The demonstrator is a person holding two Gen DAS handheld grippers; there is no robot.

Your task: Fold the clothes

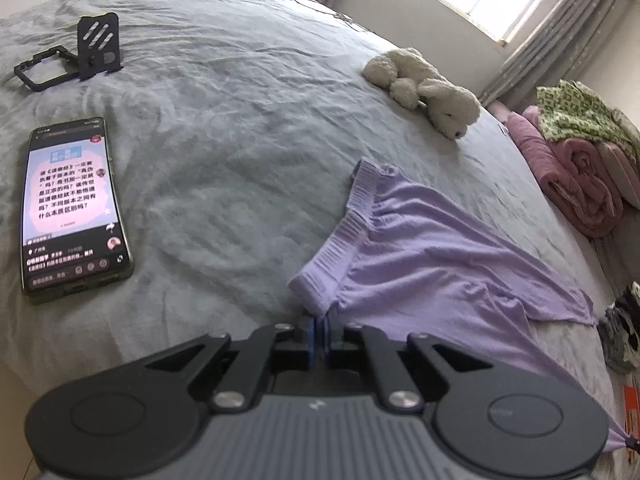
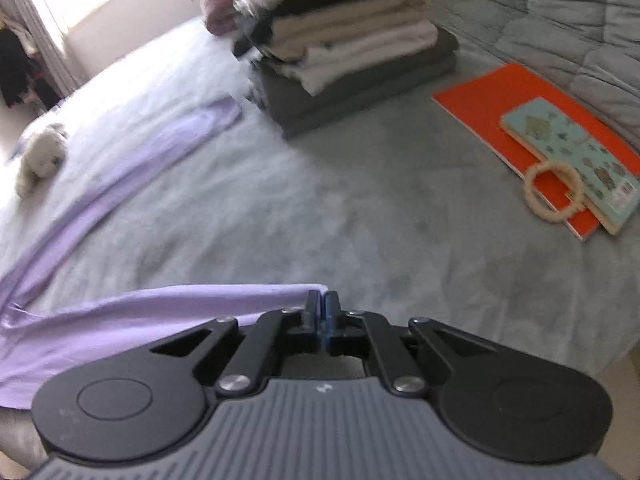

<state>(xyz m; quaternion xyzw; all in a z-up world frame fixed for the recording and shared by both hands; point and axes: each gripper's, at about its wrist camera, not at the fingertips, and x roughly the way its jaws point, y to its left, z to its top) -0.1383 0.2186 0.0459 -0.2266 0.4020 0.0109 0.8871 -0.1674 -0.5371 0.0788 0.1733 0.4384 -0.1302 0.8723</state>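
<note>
A pair of lilac trousers point(image 1: 420, 264) lies on a grey bed point(image 1: 224, 152). The left claw point(image 1: 319, 330) is clamped on the near corner of the ribbed waistband, which runs away toward one o'clock. The right claw point(image 2: 323, 312) is pinched on a leg hem; the cloth trails off toward nine o'clock, and the other leg point(image 2: 132, 160) stretches toward eleven. The garment's long axis spans between both claws, each holding an end. A folded stack point(image 2: 344, 40) waits at twelve o'clock of the right claw.

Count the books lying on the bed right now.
2, both at the right in the right wrist view: an orange book flat on the bed, a teal patterned book on top. Others may be out of frame.
</note>
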